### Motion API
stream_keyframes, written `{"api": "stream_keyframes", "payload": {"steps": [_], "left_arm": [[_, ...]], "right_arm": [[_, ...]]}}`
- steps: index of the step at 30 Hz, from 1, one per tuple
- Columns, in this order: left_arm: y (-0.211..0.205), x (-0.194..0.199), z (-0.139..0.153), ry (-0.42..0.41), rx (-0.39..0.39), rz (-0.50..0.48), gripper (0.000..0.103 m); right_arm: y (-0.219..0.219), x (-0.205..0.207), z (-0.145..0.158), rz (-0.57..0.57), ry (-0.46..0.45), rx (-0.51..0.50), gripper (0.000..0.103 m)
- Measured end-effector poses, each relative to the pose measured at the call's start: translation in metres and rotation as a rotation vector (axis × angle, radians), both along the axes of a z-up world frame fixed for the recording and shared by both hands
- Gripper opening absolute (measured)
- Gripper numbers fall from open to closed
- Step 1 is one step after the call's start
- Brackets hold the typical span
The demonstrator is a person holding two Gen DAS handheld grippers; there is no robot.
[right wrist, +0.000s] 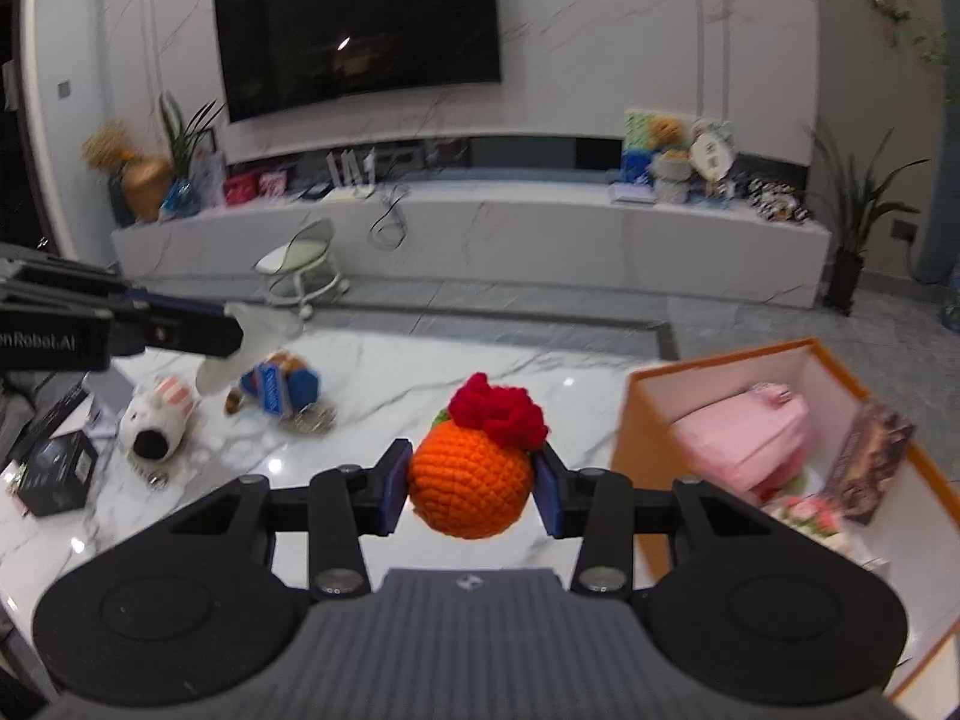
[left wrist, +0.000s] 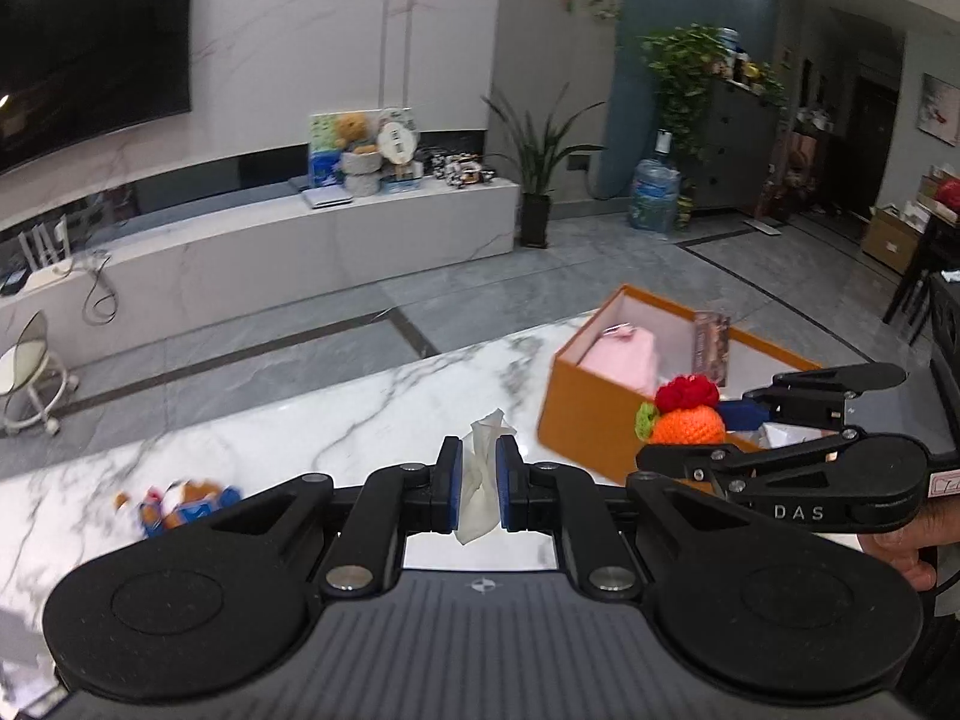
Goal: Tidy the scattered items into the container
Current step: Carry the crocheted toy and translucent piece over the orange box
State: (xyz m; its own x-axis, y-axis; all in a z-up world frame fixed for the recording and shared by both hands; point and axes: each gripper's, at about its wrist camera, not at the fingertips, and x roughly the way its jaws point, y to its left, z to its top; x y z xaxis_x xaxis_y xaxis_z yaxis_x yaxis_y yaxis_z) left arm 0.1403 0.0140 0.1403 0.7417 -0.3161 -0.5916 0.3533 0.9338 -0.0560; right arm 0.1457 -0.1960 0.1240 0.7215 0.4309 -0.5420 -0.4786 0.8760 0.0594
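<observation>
My left gripper is shut on a crumpled white tissue, held above the marble table. My right gripper is shut on an orange crocheted fruit with a red top; in the left wrist view that crocheted fruit hangs at the near wall of the orange box. The orange box stands open at the right and holds a pink pouch, a dark booklet and some pink flowers. A blue-and-brown plush toy and a white plush lie on the table at the left.
A black box and dark flat items sit at the table's left edge. Beyond the table are a grey tiled floor, a white stool, a long TV bench and potted plants. A hand holds the right gripper.
</observation>
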Motion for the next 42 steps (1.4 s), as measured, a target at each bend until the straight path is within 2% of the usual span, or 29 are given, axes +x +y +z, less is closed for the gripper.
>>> {"api": "stream_keyframes", "payload": {"steps": [10,20,35,42], "left_arm": [[-0.073,0.038,0.006,-0.027,-0.004,-0.113,0.013],[-0.153,0.078,-0.002,-0.029,-0.037,-0.237,0.013],[-0.202,0.107,-0.041,0.062,-0.049,-0.311,0.013],[-0.225,0.111,-0.064,0.117,-0.016,-0.345,0.013]], "right_arm": [[-0.064,0.021,0.013,-0.183,-0.056,0.010,0.045],[-0.129,0.045,0.013,-0.354,-0.026,0.066,0.045],[-0.170,0.092,-0.009,-0.471,0.057,0.084,0.045],[-0.184,0.111,-0.027,-0.509,0.106,0.055,0.045]]}}
